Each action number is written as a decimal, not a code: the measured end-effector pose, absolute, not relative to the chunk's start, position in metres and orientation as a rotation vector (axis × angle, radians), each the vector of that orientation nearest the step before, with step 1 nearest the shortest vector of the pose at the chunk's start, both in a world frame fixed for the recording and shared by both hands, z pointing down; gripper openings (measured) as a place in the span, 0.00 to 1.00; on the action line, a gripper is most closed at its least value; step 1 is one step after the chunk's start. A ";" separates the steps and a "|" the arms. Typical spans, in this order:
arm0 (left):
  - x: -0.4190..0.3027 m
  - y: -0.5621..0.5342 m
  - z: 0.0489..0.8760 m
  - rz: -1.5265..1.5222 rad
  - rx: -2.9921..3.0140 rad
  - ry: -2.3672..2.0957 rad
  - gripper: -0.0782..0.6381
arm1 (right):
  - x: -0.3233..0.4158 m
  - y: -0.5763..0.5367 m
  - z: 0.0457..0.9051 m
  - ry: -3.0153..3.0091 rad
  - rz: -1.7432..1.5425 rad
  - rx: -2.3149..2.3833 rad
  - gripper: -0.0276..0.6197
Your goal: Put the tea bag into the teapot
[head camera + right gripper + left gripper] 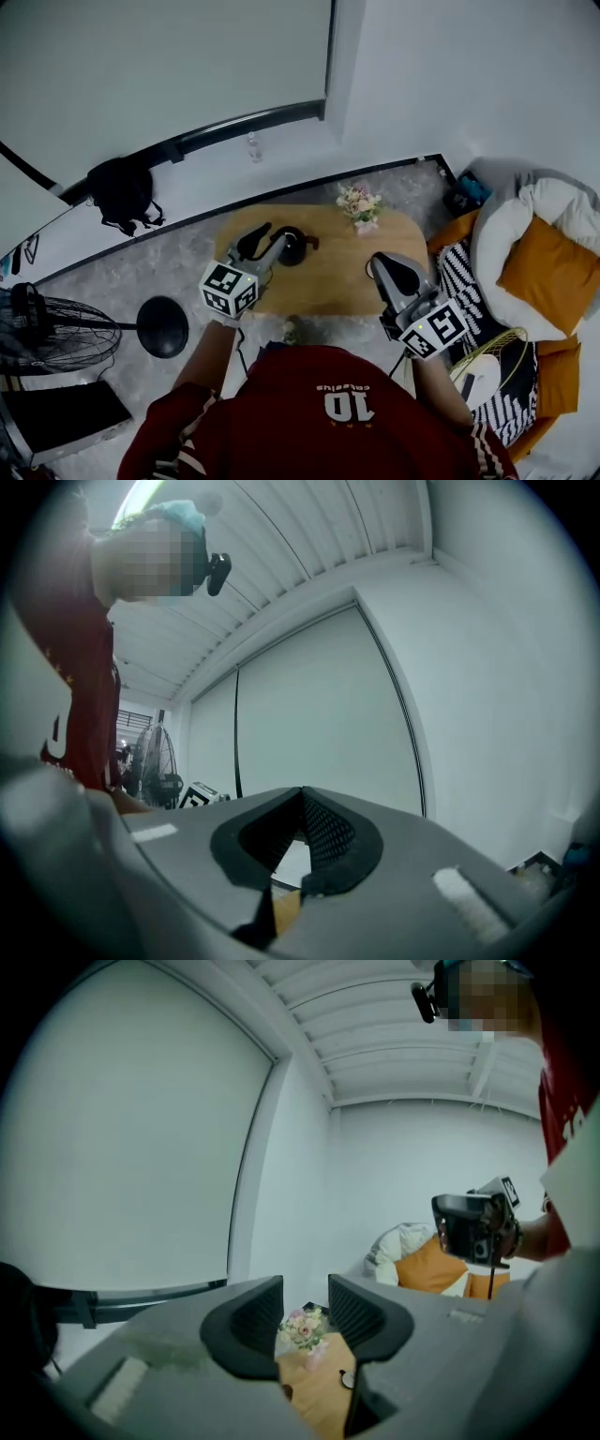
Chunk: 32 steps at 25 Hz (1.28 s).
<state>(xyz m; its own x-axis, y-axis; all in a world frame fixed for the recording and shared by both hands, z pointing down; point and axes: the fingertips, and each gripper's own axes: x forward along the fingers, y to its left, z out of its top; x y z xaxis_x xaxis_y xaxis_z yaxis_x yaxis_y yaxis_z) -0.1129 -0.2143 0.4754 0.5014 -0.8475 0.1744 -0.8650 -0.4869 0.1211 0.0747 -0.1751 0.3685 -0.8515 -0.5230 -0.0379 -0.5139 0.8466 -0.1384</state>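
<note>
Head view. Only legible writing: a white "10" on the back of the person's red shirt (pixel 323 403); the small lettering by it is too fine to read. The square-patterned cubes carry no text.
- Low wooden table with rounded corners (pixel 328 277) on a grey floor.
- Dark, rounded teapot (pixel 292 246) stands on the table's far left part, spout or handle jutting right.
- Tea bag: cannot pick it out in any view.
- Left gripper (pixel 261 242) hangs over the table just beside the teapot; right gripper (pixel 384 265) over the table's right edge, well apart from the pot.
- Small posy of pale flowers (pixel 359 206) at the far edge.
- Around: black pedestal fan (pixel 47 328) on the left, black bag (pixel 122 192) by the wall, white seat with an orange cushion (pixel 548 272) on the right.

Left gripper view. Left gripper (pixel 305 1312): jaws stand apart, the gap bare. Through it show the flowers (pixel 302 1328) and the tabletop (pixel 323 1391). The right gripper (pixel 469 1222) is held up at the right.

Right gripper view. Right gripper (pixel 302 803): jaws closed, tips meeting, holding nothing. The fan (pixel 155 761) is at the left.
</note>
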 end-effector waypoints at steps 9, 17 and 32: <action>-0.097 -0.174 0.377 -0.052 2.621 -1.532 0.31 | 0.080 -0.171 0.341 2.913 -0.198 -0.783 0.04; -0.083 -0.148 0.329 -0.081 2.671 -1.551 0.25 | 0.082 -0.164 0.315 2.894 -0.126 -0.742 0.05; -0.082 -0.133 0.322 -0.065 2.606 -1.678 0.12 | 0.093 -0.168 0.308 2.852 -0.085 -0.881 0.04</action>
<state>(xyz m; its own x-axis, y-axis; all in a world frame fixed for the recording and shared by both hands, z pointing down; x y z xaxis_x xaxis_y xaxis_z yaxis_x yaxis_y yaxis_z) -0.0822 -0.1327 0.3222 0.4135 -0.9104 -0.0131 -0.9087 -0.4136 0.0575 0.0932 -0.1678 0.3079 -0.8149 -0.5646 -0.1309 -0.5558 0.8253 -0.0997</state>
